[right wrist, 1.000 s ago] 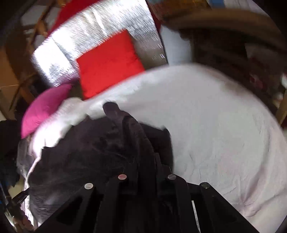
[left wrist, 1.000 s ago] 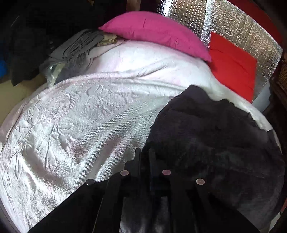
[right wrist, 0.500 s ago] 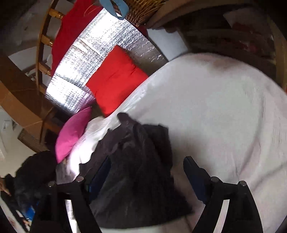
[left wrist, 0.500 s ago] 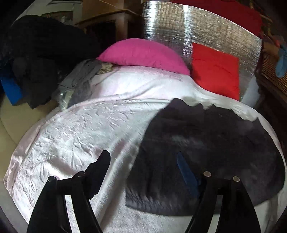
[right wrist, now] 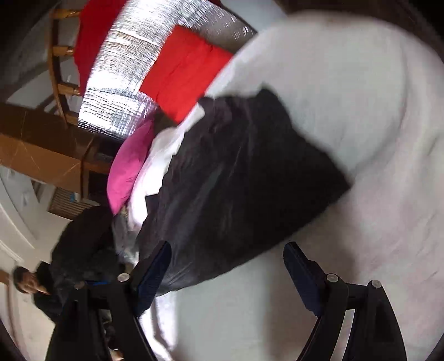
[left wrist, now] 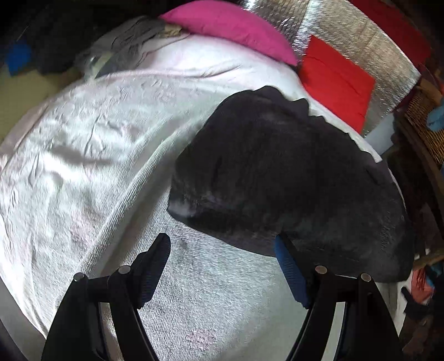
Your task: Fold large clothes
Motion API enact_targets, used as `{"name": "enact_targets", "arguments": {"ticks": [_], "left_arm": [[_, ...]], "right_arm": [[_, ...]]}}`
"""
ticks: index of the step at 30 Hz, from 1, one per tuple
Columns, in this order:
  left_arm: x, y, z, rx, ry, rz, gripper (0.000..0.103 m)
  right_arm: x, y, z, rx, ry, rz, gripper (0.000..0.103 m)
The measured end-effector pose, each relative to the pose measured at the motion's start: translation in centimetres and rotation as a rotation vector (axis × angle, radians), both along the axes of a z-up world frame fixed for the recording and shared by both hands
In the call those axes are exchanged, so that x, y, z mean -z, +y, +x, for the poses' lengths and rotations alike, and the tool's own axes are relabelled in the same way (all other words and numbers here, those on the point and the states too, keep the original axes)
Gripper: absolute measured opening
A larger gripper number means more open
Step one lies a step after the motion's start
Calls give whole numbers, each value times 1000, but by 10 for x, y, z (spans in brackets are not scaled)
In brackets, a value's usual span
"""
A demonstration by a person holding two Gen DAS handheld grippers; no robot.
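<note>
A dark fuzzy garment (left wrist: pixel 291 177) lies folded in a flat block on the white bedspread (left wrist: pixel 91 144), toward the bed's right side. My left gripper (left wrist: pixel 222 258) hovers open just short of the garment's near edge, with only bedspread between its fingers. In the right wrist view the same garment (right wrist: pixel 238 188) lies ahead and left, and my right gripper (right wrist: pixel 227 266) stands open over its near corner, holding nothing. That view is tilted and blurred.
A pink pillow (left wrist: pixel 230 26) and a red cushion (left wrist: pixel 335 80) lean at the head of the bed against a silver foil panel (left wrist: pixel 349 36). Grey clothes (left wrist: pixel 130 44) are heaped at the far left corner. A person in dark clothes (right wrist: pixel 80 258) stands beside the bed.
Both grippers were shut on the dark garment a second ago. Both have opened and let it go, and it now lies flat while the grippers have drawn back from it.
</note>
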State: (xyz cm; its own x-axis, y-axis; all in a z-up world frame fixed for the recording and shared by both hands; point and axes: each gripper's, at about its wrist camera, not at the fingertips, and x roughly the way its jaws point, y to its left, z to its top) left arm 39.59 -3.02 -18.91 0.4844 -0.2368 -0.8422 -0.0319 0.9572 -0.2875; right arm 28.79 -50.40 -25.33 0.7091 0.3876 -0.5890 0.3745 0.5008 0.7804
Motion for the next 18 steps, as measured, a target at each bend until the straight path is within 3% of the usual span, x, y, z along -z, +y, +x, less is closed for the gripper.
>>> {"name": "enact_targets", "arguments": {"ticks": [4,12,13,14,15,16,18], "left_arm": [[14,4,19,-44,39,-81,78],[17,-3,49,-143,-40,-168,79],[16,-3,51,-157,-58,-171,75],[16,-4,52,-165,-71,-170,71],[15,-6,53,-175,-84,-149,63],[14,-7,53,-176,-89,-125,55],[9,-9,53,-179,-110,-93,41]], "right_arm": [[29,10,17,59,28,82,86],[54,-2,43,255,-50,104,86],[53,-2,45,270,-61,95,85],[51,-3,45,279,-63,83,79],[51,-3,45,292,-56,63,63],[51,-3,44,303,-39,41,53],[49,-2,46,296,-33,20,43]]}}
